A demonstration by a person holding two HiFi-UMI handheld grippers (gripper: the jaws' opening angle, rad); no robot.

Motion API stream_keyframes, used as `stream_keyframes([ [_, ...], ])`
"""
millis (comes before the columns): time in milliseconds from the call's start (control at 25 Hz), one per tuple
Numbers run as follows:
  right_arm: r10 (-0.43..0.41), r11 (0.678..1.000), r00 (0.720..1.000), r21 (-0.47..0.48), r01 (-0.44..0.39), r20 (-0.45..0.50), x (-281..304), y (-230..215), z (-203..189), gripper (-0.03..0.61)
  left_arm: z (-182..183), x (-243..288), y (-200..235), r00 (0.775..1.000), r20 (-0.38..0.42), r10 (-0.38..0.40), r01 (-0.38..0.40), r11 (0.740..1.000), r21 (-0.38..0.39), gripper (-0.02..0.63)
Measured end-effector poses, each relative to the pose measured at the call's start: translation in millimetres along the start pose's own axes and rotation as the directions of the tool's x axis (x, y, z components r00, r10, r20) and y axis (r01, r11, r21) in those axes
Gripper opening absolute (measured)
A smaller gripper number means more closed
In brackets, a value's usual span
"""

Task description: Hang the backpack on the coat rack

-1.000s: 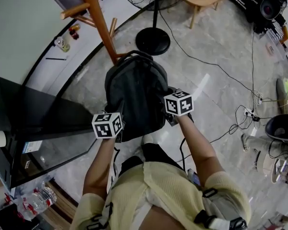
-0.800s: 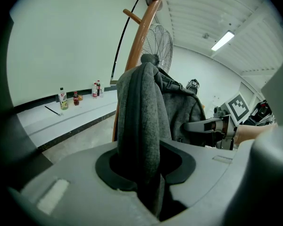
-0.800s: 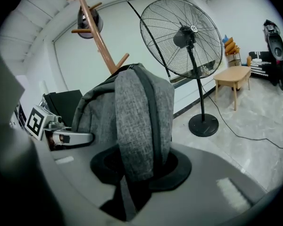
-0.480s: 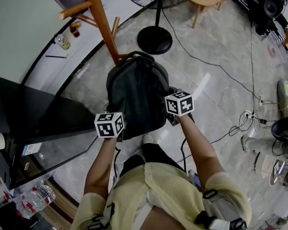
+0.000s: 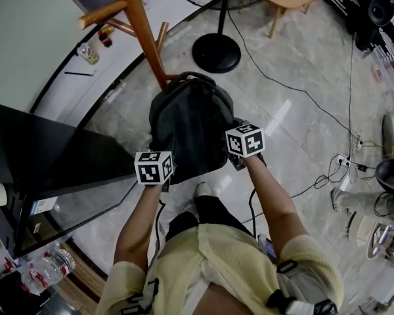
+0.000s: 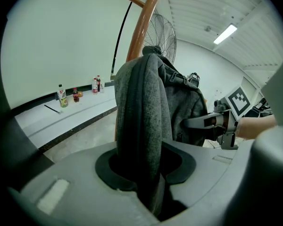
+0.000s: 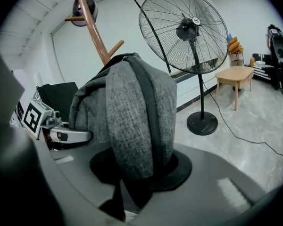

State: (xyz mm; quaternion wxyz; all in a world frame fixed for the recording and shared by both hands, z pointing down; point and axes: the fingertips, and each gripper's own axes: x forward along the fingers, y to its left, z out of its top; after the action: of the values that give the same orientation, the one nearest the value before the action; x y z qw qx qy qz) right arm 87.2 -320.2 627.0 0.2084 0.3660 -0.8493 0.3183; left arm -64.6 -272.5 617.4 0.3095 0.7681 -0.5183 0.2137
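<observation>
Left tongs clamped on backpack strap; right tongs likewise; backpack near coat rack.

Cut off at the top, covered below

The coat rack and the fan lose their tops at the head view's upper edge. The backpack covers the rack's foot. The bottles are too small to read.

Your backpack is dark grey woven fabric; it hangs upright, held by its two padded shoulder straps, one at each side; its top handle loops free, on no peg; the coat rack, an orange-brown wooden pole with angled pegs, stands just behind it.
</observation>
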Motion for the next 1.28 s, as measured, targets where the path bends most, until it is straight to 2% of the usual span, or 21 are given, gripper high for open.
stream_keyframes([
  [800, -0.022, 0.999, 0.997, -0.042, 0.019, -0.073, 40, -31, 5, 0.121, -7, 42, 17, 0.997, -0.079, 0.014, -0.013, 1.0, 0.016, 0.11],
  [1280, -0.018, 0.995, 0.994, -0.094, 0.007, -0.111, 59, -41, 13, 0.124, -13, 54, 24, 0.995, -0.094, 0.036, -0.039, 0.999, -0.032, 0.112],
])
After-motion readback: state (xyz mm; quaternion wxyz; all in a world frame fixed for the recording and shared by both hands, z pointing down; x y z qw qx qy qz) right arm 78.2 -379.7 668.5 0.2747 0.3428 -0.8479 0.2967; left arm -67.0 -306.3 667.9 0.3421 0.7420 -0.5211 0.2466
